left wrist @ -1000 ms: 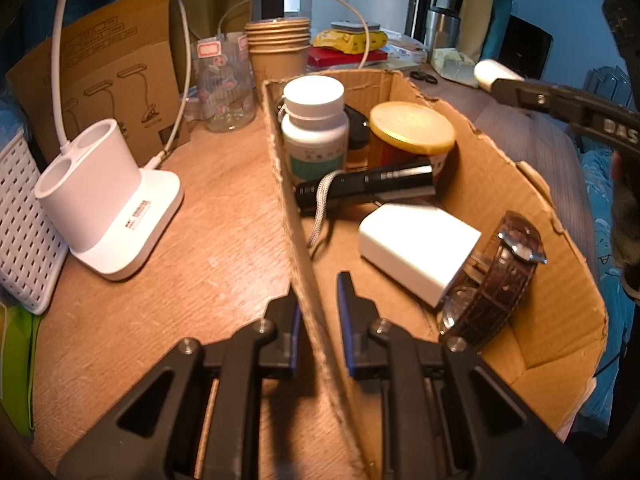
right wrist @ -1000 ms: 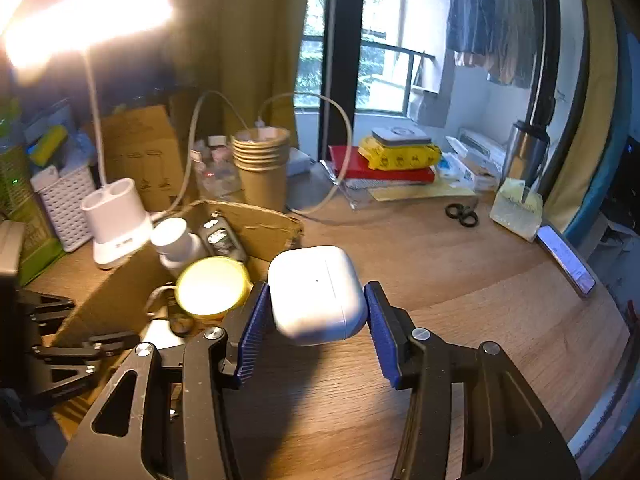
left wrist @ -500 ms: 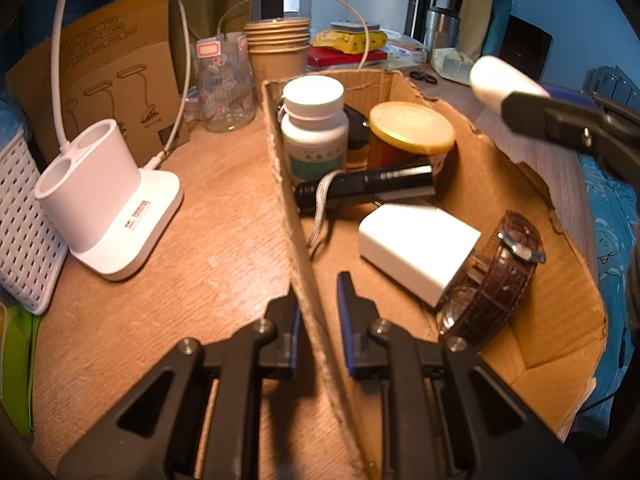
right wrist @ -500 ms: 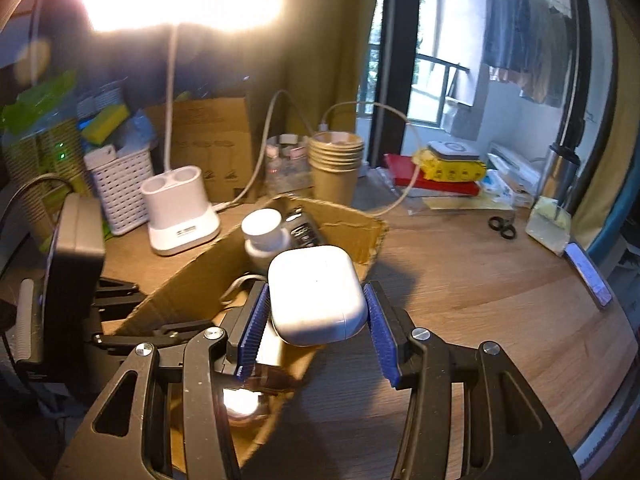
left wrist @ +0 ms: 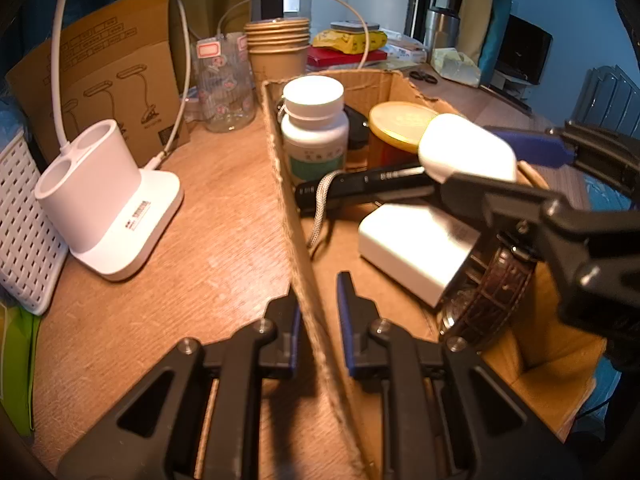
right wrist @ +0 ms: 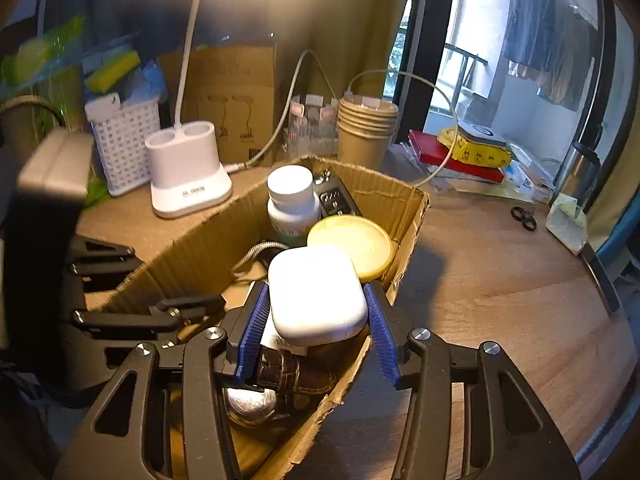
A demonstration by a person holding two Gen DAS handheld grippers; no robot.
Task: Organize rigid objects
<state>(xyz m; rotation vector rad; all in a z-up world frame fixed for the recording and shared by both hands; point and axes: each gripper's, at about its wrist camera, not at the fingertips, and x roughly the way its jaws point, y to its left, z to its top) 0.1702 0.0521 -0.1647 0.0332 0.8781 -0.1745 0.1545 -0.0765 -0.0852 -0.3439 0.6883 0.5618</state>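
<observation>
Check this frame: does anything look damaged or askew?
Only the cardboard box: its rim is ragged and torn, especially the near right corner. The contents lie loosely piled, nothing spilled.

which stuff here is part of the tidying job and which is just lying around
In the job: earbud case in the right tool; cardboard box, its wall between the left tool fingers; pill bottle, flashlight, watch.

Lying about: paper cups, scissors, lamp base.

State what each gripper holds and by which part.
Right gripper clamps the white earbud case by its two side faces, above the cardboard box. Left gripper straddles the box's near wall.
</observation>
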